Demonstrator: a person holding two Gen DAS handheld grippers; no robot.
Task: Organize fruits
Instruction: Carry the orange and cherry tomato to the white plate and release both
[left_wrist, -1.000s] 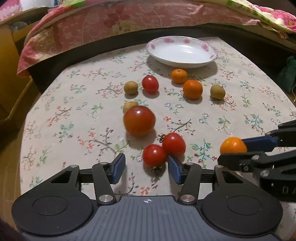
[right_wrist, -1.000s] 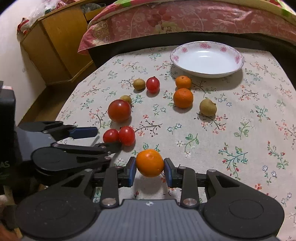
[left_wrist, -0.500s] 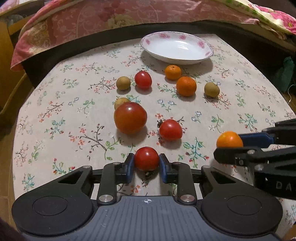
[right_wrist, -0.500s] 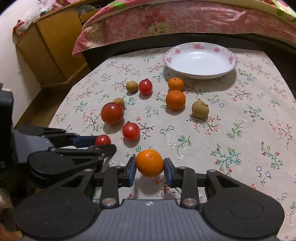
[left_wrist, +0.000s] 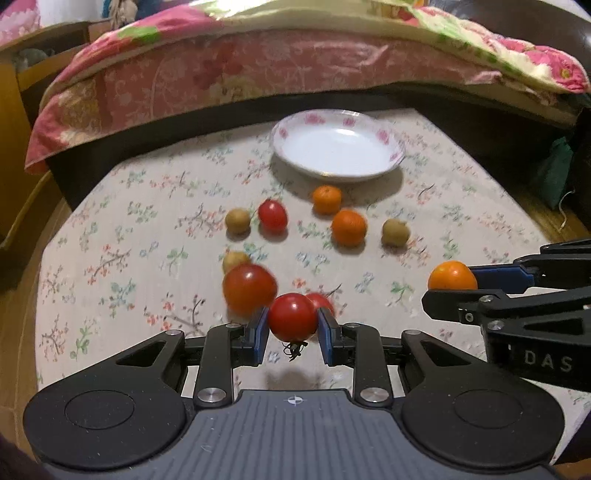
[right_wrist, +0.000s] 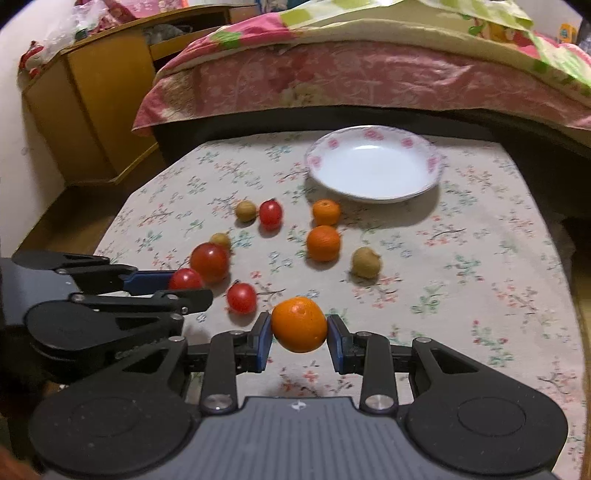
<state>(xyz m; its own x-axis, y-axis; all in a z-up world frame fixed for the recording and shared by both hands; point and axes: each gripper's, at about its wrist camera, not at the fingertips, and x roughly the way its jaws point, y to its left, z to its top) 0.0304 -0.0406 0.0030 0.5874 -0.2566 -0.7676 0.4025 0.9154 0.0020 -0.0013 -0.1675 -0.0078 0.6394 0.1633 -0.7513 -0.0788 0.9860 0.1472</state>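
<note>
The left gripper (left_wrist: 291, 328) has its blue fingers (left_wrist: 260, 332) clamped on a small red tomato (left_wrist: 292, 316), lifted clear of the floral worktop (left_wrist: 147, 229). The right gripper (right_wrist: 299, 338) grips an orange (right_wrist: 299, 324) the same way. The white plate (right_wrist: 373, 164) sits empty at twelve o'clock, with loose tomatoes, oranges and brown fruits scattered between.

- Tablecloth (right_wrist: 480, 258): cream, printed with small pink, green and blue flower sprigs.
- Plate (right_wrist: 432, 155) at twelve o'clock: white, pink roses around the rim.
- Held tomato (left_wrist: 293, 316): glossy red.
- Held orange (right_wrist: 299, 324): bright orange.
- Gripper pads (right_wrist: 263, 341): blue on black.
- Quilt (right_wrist: 332, 81): pink floral.
</note>
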